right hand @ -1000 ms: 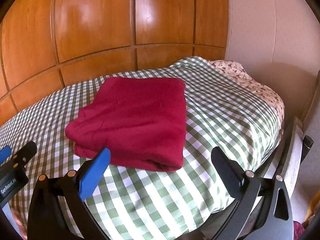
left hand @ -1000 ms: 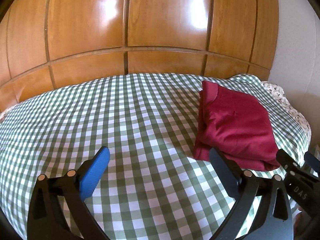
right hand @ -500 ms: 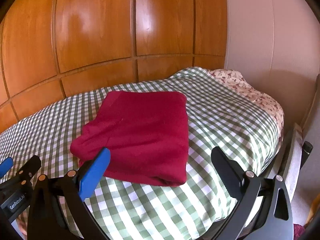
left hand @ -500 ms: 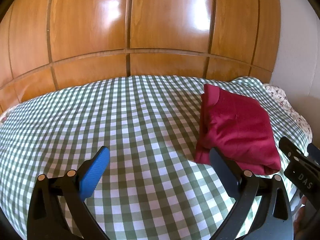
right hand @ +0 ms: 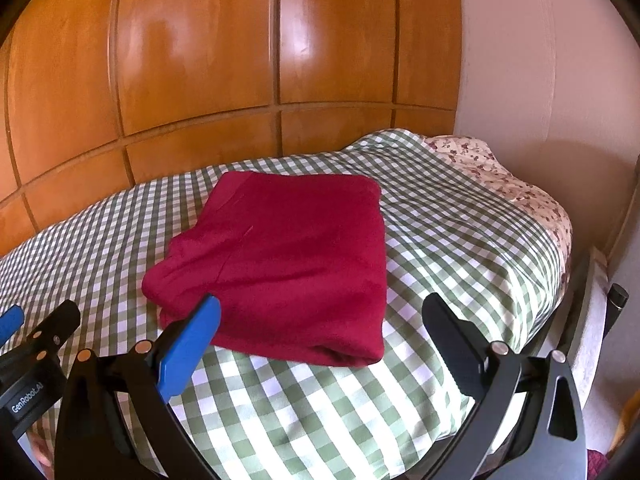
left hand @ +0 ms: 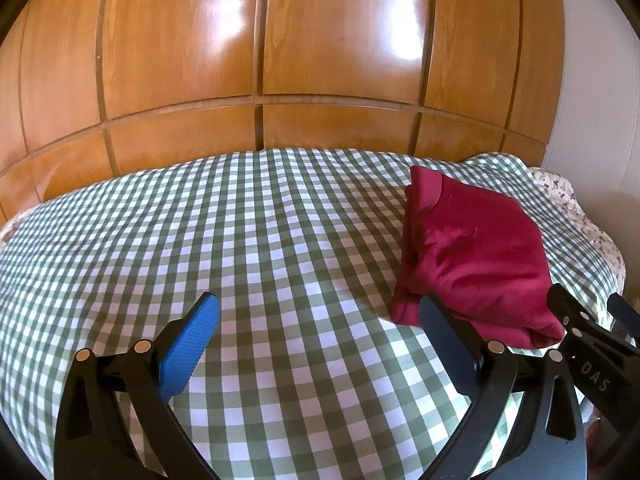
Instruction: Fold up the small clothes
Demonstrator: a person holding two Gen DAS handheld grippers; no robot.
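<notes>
A dark red garment [left hand: 476, 256] lies folded into a thick rectangle on the green checked bedcover [left hand: 240, 240], at the right in the left wrist view. It shows in the middle of the right wrist view [right hand: 288, 256]. My left gripper [left hand: 318, 320] is open and empty, above the cover to the left of the garment. My right gripper [right hand: 320, 320] is open and empty, above the garment's near edge. Each gripper shows at the edge of the other's view.
A wooden panelled wall [left hand: 260, 60] runs behind the bed. A flowered sheet [right hand: 500, 176] shows at the bed's right end, beside a pale wall [right hand: 540, 60]. The bed's edge drops off at the right [right hand: 560, 304].
Both grippers have drawn back and up from the bed; the garment looks smaller and farther off. The garment itself has not moved, and both grippers stay open.
</notes>
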